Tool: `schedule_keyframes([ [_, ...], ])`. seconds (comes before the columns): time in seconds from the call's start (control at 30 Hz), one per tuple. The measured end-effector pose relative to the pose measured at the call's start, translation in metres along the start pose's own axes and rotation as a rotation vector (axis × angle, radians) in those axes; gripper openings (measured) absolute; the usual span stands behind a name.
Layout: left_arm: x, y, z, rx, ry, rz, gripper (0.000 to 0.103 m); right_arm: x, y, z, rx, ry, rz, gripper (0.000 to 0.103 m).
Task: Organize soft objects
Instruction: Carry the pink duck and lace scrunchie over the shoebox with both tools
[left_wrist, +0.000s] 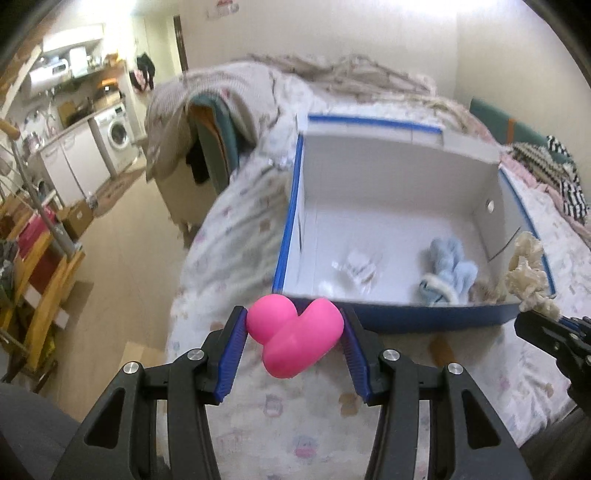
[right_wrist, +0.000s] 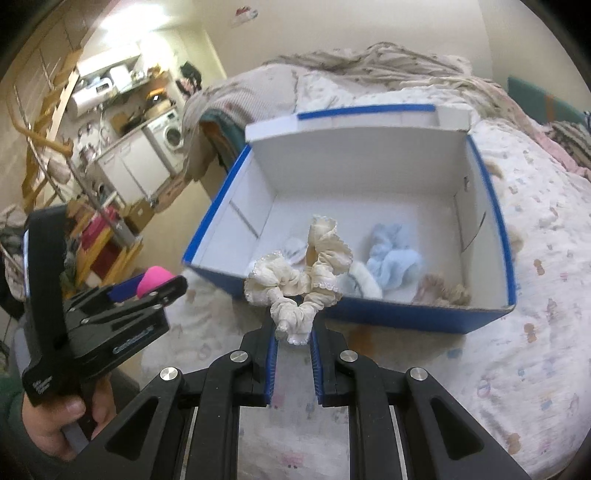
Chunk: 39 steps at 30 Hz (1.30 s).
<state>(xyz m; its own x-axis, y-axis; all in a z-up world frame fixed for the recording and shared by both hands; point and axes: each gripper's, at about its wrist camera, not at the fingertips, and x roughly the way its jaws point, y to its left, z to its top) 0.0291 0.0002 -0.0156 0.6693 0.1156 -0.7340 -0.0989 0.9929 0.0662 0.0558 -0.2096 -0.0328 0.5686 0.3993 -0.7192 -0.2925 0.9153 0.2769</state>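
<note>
Pink squishy toy (left_wrist: 293, 334) clamped in left gripper (left_wrist: 295, 332), cream scrunchie (right_wrist: 299, 280) pinched in right gripper (right_wrist: 293, 338), both lower centre, hovering before blue box (right_wrist: 388, 317) on bed (right_wrist: 517, 295), guessing drop-in next.

the box (right_wrist: 369, 317) is open on top; its near wall stands before both loads, its far flap (right_wrist: 354, 125) upright behind.

**Scrunchie gripped in front of the box**

At lower centre the right gripper (right_wrist: 293, 338) pinches a cream scrunchie (right_wrist: 301, 280). Behind it, mid-frame, an open blue box (right_wrist: 369, 317) on the bed (right_wrist: 517, 332) holds a light blue cloth (right_wrist: 395, 258). At left, the left gripper (right_wrist: 155, 286) grips a pink toy (right_wrist: 153, 280).
</note>
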Motion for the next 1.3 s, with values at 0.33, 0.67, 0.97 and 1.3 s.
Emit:
schedule_keyframes([
  [0.33, -0.009, -0.01, 0.033, 0.015, -0.066, -0.016, 0.046, -0.014, -0.017, 0.021, 0.03, -0.088, -0.022, 0.018],
  [0.67, 0.007, -0.009, 0.059, 0.02, -0.062, -0.007, 0.046, -0.014, -0.04, 0.049, 0.067, -0.127, -0.031, 0.018],
  [0.97, 0.023, -0.024, 0.088, 0.054, -0.056, -0.035, 0.046, -0.003, -0.045, 0.068, 0.05, -0.128, -0.054, 0.018],
  [1.3, 0.055, -0.047, 0.098, 0.12, -0.059, -0.071, 0.046, 0.024, -0.057, 0.092, 0.033, -0.111, -0.092, 0.018],
])
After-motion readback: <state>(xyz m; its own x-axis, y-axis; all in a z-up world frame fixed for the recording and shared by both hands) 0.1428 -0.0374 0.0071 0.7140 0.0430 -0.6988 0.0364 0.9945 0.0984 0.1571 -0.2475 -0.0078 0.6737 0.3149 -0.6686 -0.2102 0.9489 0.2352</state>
